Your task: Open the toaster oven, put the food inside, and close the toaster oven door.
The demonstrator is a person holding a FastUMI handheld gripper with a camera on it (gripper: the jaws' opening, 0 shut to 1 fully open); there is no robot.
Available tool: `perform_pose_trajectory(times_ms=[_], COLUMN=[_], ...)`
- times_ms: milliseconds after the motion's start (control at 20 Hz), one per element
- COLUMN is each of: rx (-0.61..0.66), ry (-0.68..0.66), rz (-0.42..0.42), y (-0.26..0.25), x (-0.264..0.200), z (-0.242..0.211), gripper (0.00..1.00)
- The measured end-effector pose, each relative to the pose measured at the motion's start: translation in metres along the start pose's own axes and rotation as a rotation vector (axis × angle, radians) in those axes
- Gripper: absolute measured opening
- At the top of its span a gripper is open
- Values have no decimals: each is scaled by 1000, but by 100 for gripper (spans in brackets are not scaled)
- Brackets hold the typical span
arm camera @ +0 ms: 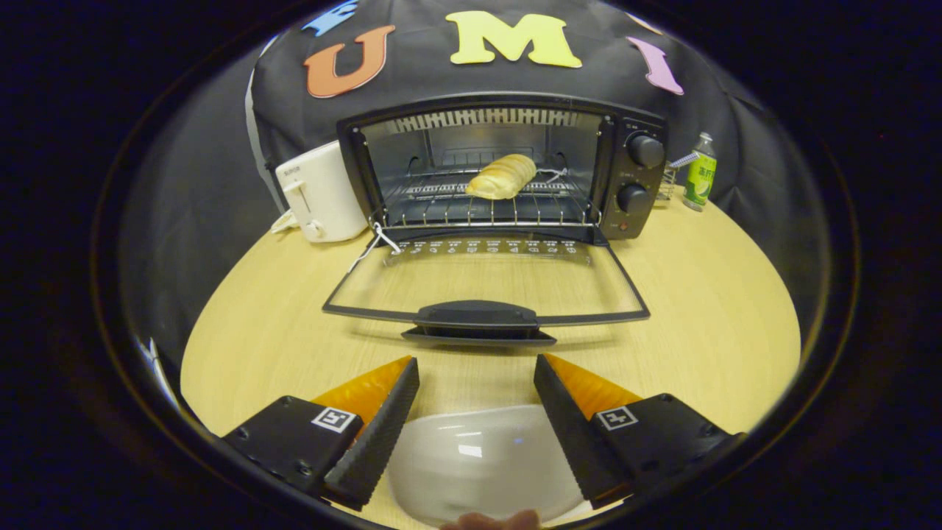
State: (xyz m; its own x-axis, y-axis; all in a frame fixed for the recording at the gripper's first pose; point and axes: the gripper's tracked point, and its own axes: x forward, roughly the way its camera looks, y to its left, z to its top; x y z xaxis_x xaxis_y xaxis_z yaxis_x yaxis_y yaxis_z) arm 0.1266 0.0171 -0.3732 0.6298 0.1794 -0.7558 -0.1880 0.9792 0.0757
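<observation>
Claw (477, 390) hung wide open and empty above a white glossy plate (478, 460), well short of the black toaster oven (508, 173). Its glass-paned door (486, 283) lay dropped flat on the pale wooden table (706, 294), and the golden bread roll (503, 176) sat on the wire rack inside. The black bar handle (477, 316) looked stiff and light (best hooked from beneath its front lip). Open tabletop flanked the door; a white toaster (320, 193) stood just beside the oven.
</observation>
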Motion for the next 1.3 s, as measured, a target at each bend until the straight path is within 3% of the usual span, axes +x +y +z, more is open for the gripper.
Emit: perform_pose_trajectory(times_ms=[450, 900, 1100, 1300], rx=[47, 3, 27, 40], ry=[-7, -289, -360, -469], rz=[-46, -97, -51, -51], y=[1, 9, 14, 14], x=[0, -31, -33, -79], z=[14, 106, 146, 176], gripper=[100, 100, 100, 100])
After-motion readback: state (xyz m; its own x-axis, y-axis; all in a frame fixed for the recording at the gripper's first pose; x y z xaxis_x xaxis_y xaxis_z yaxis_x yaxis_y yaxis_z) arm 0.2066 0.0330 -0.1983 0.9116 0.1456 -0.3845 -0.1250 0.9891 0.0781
